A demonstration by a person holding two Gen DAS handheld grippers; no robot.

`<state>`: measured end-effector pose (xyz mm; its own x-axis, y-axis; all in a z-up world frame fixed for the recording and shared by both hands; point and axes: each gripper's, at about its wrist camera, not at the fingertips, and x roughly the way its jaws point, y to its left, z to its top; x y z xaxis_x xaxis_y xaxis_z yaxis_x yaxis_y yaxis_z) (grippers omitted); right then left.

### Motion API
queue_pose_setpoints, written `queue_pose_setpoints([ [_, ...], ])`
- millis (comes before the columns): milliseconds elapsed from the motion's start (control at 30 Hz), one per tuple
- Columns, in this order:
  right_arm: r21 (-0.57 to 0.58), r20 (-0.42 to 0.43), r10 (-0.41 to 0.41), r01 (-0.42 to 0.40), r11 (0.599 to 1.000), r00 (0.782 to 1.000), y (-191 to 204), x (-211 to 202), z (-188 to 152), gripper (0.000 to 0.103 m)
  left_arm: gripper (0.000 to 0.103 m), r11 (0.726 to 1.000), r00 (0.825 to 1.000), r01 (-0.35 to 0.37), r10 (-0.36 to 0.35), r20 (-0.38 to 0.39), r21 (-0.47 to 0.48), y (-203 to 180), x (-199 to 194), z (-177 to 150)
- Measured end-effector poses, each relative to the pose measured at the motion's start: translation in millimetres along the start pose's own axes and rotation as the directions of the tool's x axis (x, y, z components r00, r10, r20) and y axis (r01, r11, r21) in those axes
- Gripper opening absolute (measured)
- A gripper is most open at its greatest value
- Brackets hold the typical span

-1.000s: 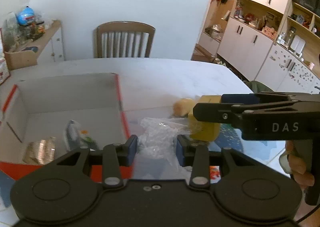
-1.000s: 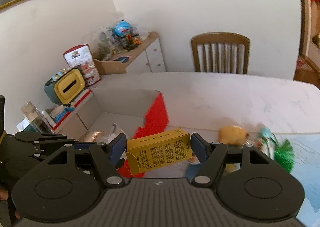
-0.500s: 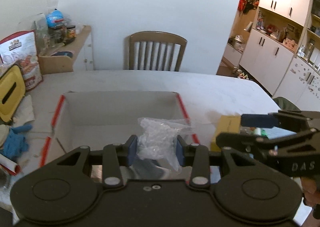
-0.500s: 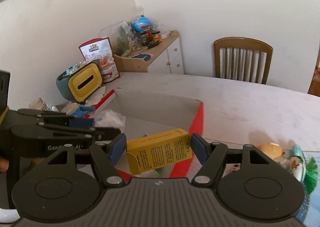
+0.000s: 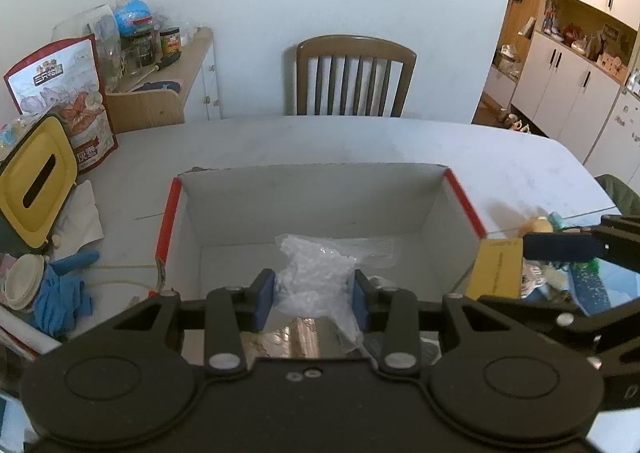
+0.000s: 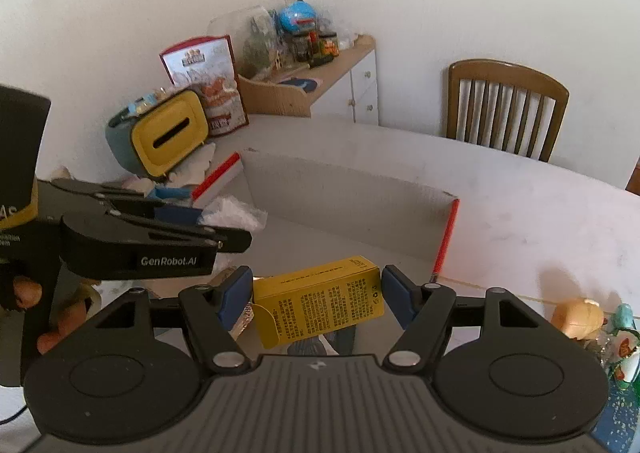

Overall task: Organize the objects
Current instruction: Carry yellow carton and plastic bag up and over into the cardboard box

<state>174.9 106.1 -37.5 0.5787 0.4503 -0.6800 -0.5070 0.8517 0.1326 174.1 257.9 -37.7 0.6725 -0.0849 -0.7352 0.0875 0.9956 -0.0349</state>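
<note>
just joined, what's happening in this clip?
A person with a gripper in each hand is packing loose items into the open red-edged cardboard box on the white table. The left gripper is shut on a clear plastic bag of white bits, held over the box interior. The right gripper is shut on a yellow rectangular carton, near the box's right wall. Neither item is released yet.
</note>
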Motion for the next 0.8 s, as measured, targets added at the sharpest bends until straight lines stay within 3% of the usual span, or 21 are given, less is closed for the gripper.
queue_pose_setpoints([
  [400,-0.043,-0.072,-0.03,0.027,0.999,0.997,9,44,-1,0.07,0.038,0.998,0.997,-0.019,0.023,-0.079,0.055,10,47,9],
  [800,-0.041,-0.124,-0.03,0.025,0.999,0.992,12,64,-15,0.071,0.038,0.995,0.979,-0.002,0.022,-0.203,0.097,5,81,11],
])
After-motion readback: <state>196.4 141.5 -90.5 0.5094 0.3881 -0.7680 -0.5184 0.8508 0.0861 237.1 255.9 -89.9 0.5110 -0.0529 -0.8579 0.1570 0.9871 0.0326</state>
